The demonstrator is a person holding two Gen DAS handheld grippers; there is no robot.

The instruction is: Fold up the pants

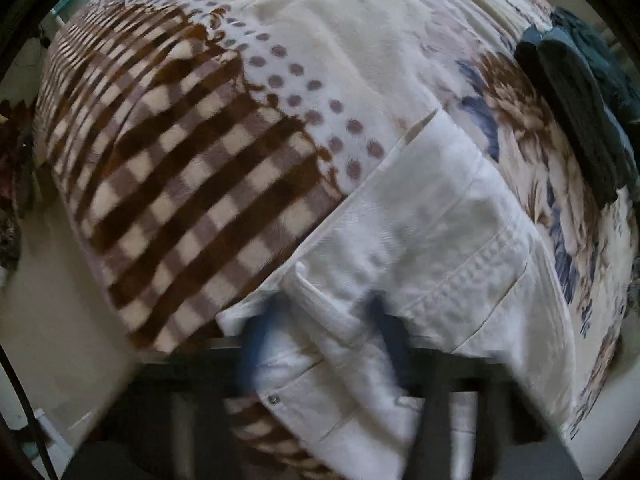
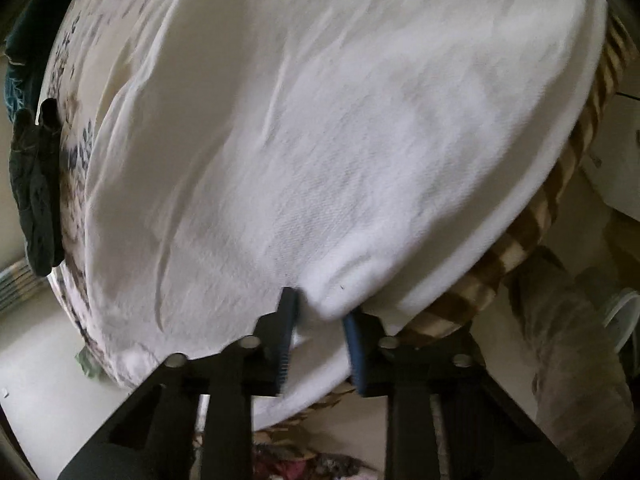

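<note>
White pants (image 1: 432,216) lie on a patterned blanket on a bed. In the left wrist view the waistband end with a pocket and a metal rivet (image 1: 273,399) hangs over the bed's near edge. My left gripper (image 1: 320,320) straddles a fold of the waistband, its blue-padded fingers blurred, closed on the cloth. In the right wrist view the white pants (image 2: 320,140) spread wide across the bed. My right gripper (image 2: 320,312) pinches the near edge of the fabric between its blue pads.
The blanket (image 1: 180,160) has brown checks, dots and blue-brown flowers. A dark green garment (image 1: 580,112) lies at the bed's far right edge; it also shows at the left in the right wrist view (image 2: 34,184). Pale floor (image 1: 52,320) lies beside the bed.
</note>
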